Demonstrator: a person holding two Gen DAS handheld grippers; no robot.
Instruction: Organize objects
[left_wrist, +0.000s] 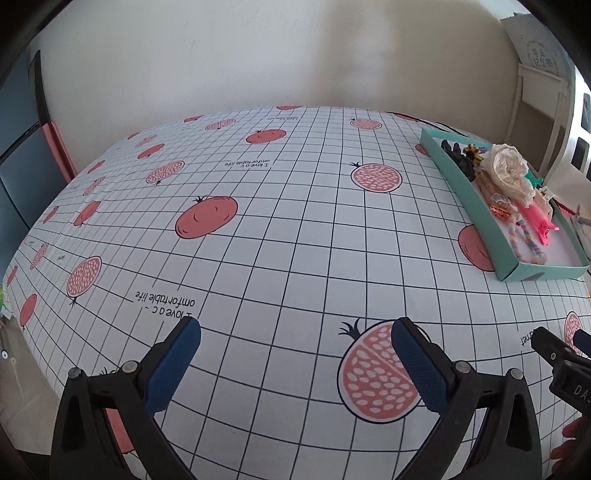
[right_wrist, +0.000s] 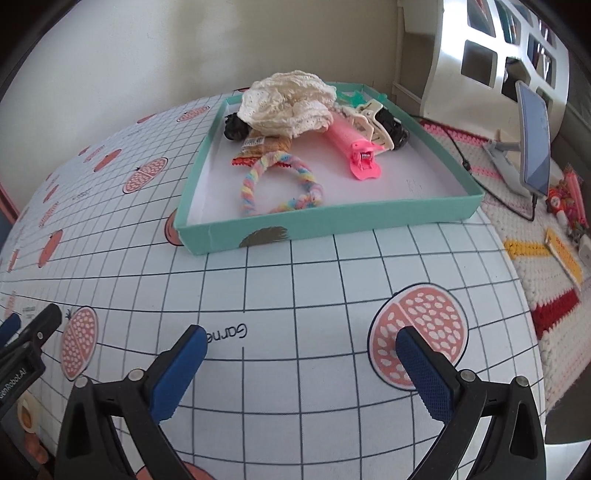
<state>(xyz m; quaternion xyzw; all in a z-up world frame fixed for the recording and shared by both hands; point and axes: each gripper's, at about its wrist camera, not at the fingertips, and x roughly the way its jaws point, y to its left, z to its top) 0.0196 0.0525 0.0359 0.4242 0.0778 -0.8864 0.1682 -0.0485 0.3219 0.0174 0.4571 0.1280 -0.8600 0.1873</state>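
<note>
A teal box lies on the gridded pomegranate-print cloth. It holds a cream lace scrunchie, a pink hair clip, a pastel braided hair tie, a cream claw clip, black hair pieces and a snack packet. My left gripper stands open over bare cloth, far from the box. In front of the box my right gripper is open with nothing between its fingers; its tip shows at the left view's right edge.
A phone on a stand with a cable stands right of the box on a crocheted mat, beside small toys. A white chair back and the wall lie behind. The cloth's left edge drops off near a dark screen.
</note>
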